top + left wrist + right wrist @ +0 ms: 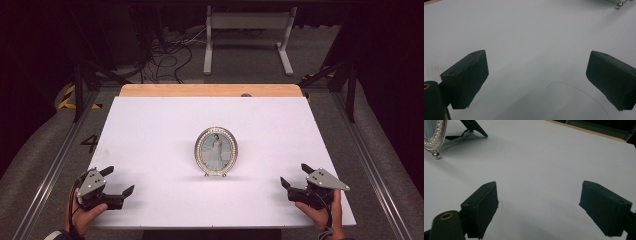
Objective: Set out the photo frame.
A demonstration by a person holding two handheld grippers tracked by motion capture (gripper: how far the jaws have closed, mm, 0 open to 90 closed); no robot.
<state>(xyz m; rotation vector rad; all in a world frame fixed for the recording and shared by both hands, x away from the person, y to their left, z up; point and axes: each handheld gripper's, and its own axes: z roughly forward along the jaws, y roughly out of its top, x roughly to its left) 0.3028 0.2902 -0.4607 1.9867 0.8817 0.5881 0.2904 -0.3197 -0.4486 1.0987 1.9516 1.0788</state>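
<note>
1. The oval picture frame stands upright near the middle of the white tabletop, propped on its rear strut and facing the person's side. It holds a photograph of a figure in a pale dress, and a beaded silver rim runs round it.

2. The left gripper sits at the near left corner of the tabletop, held in the person's left hand. Its jaws are spread wide with nothing between them; the left gripper view looks past them onto bare white surface, with one small foot of the frame just at the top right edge.

3. The right gripper sits at the near right corner in the right hand. Its jaws are likewise wide apart and empty. In the right gripper view the frame's beaded edge and black back strut show at the upper left.

4. Both grippers are well apart from the frame, one on each side, and neither touches it.

5. Judged from this, the work on the frame has not begun: no approach, no contact, no grasp.

6. What is left appears to be everything: bringing a gripper in, closing on the rim without tipping the frame off its strut, and then whatever handling follows.
</note>
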